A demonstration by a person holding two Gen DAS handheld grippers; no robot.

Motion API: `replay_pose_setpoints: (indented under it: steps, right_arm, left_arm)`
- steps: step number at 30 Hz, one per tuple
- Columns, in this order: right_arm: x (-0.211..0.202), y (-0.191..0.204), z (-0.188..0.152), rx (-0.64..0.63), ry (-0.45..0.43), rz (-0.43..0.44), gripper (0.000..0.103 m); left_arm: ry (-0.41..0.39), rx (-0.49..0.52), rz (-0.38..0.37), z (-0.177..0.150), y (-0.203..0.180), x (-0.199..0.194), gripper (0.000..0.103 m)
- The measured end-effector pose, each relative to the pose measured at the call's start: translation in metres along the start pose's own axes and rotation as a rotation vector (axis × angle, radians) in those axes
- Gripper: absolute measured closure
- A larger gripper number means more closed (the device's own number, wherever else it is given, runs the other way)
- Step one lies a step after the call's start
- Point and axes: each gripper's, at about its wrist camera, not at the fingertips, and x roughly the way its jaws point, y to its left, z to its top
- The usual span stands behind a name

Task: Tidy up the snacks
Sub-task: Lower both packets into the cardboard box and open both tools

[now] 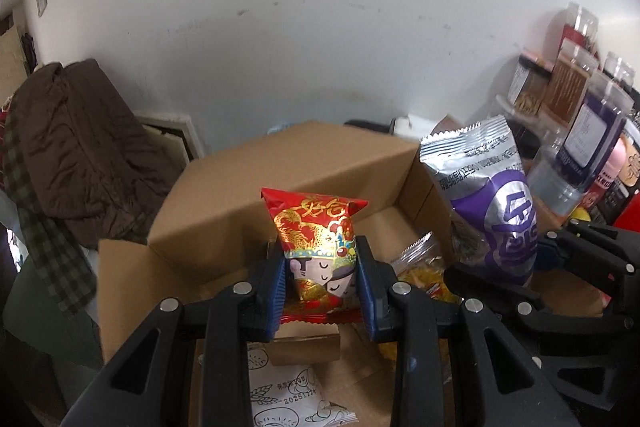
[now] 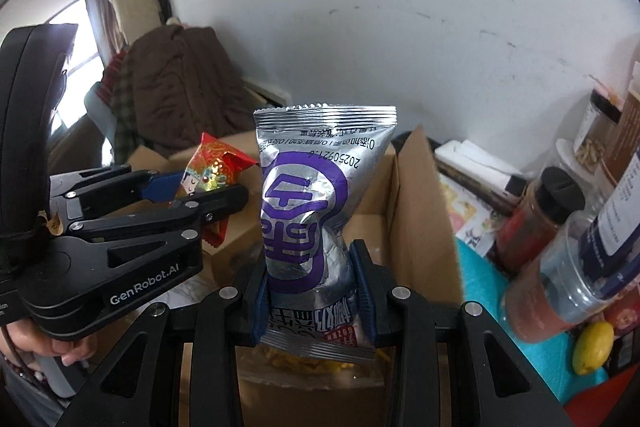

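My left gripper is shut on a red and gold snack packet and holds it upright above an open cardboard box. My right gripper is shut on a silver and purple snack bag, also held upright over the box. The silver bag shows in the left wrist view to the right of the red packet, and the red packet shows in the right wrist view to the left. A clear bag of yellow snacks and a white printed packet lie inside the box.
Jars and bottles crowd the right side on a teal surface, with a yellow lemon-like object. A brown jacket lies over a chair at the left. A white wall stands behind the box.
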Motion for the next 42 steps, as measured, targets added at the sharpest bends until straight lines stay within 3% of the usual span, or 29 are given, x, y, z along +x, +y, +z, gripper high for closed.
replay_pose_setpoints:
  steps: [15,19,23,31,42]
  right_arm:
    - [0.016,-0.004,-0.001,0.033,0.067,-0.003,0.066]
    - [0.016,-0.005,-0.001,0.031,0.071,-0.01,0.064]
    - [0.011,-0.005,-0.001,0.029,0.068,-0.031,0.063]
    - [-0.006,-0.002,-0.001,0.02,0.036,-0.057,0.043]
    - [-0.051,0.01,0.007,-0.021,-0.02,-0.101,0.043]
  left_arm:
    - [0.116,-0.021,-0.004,-0.001,0.007,0.02,0.071]
    - [0.131,-0.021,0.015,-0.001,0.006,0.022,0.06]
    - [0.111,-0.018,0.046,-0.001,0.007,0.015,0.049]
    - [0.052,-0.023,0.05,0.003,0.005,-0.013,0.049]
    - [-0.028,-0.031,0.041,0.004,-0.004,-0.063,0.049]
